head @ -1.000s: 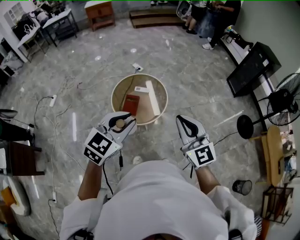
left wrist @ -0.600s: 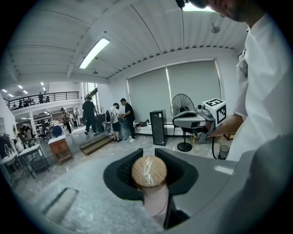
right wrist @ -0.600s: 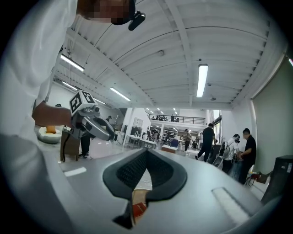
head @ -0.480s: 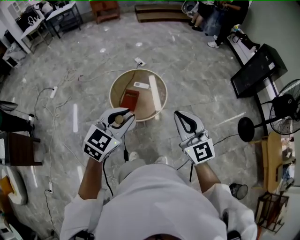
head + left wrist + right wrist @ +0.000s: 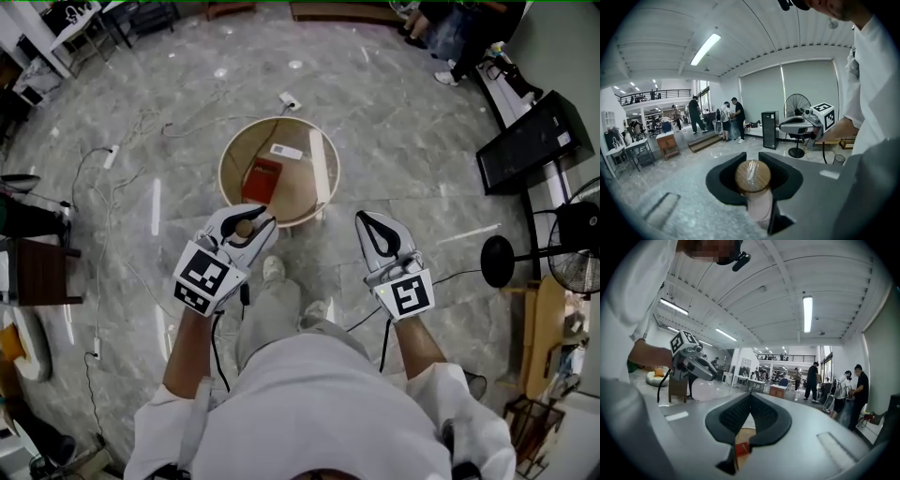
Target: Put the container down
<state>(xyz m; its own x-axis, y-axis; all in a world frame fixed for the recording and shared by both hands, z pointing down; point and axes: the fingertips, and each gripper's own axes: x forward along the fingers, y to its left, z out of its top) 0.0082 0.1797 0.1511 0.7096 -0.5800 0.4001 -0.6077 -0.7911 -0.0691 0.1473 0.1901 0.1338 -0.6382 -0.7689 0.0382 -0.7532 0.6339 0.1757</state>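
Container (image 5: 753, 176) with a round wooden lid sits pinched in the jaws of the left hand-held gripper (image 5: 248, 221), up in the air near the edge of the round tabletop (image 5: 292, 197), while the right hand-held gripper (image 5: 367, 223) hangs alongside, pressed together and empty.

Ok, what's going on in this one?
A person stands at a round table with a gripper in each hand. The left claw is closed on a small container with a round wooden lid, held in the air at the table's near edge. The right claw is shut and empty, off to the side. A red box and a long white strip lie on the table. The container is not yet set down.
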